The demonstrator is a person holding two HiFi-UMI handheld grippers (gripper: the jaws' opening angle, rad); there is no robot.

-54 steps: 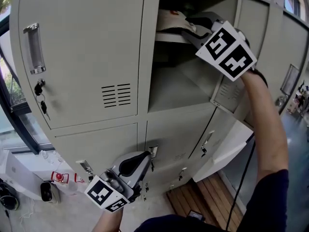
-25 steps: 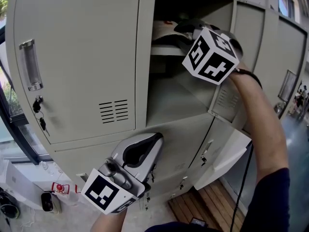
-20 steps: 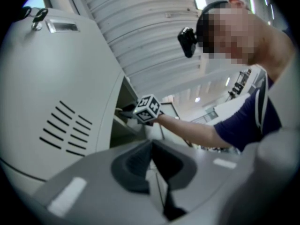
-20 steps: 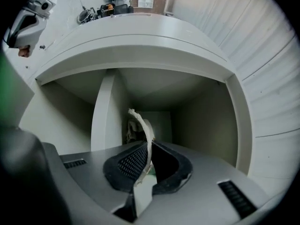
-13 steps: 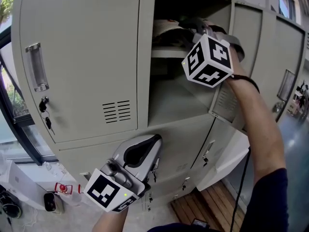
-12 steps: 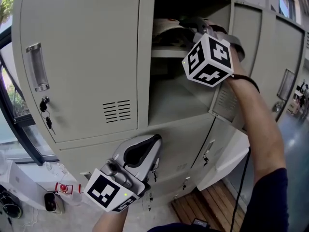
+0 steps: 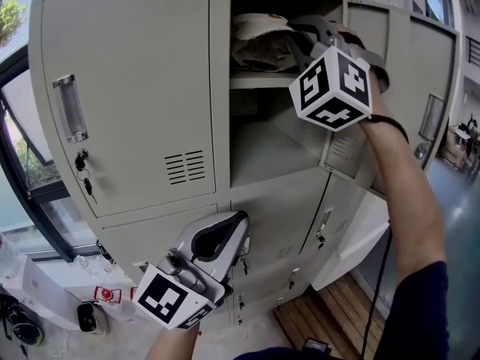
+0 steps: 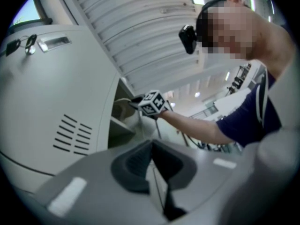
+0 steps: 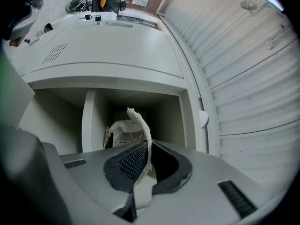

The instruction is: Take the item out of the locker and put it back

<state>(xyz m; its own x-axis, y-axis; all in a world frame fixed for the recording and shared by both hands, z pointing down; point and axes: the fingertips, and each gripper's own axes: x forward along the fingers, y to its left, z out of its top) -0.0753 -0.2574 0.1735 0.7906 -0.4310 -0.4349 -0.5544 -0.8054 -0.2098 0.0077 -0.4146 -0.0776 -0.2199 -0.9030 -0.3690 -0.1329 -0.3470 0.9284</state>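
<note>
A crumpled cream cloth bag lies on the upper shelf of the open grey locker. My right gripper reaches into that compartment, its marker cube just outside. In the right gripper view the right gripper is shut on a strip of the bag's fabric, and the rest of the bag sits deeper in. My left gripper hangs low in front of the lower locker doors. The left gripper is shut with nothing between its jaws.
The open compartment's door stands to the right of my right arm. A lower door also hangs ajar. The closed left door has a handle and hanging keys. Small items lie on the floor at left.
The left gripper rose in front of the lower doors, then held. The right gripper stayed at the upper shelf on the bag. The head view shifted, showing more of the bag.
</note>
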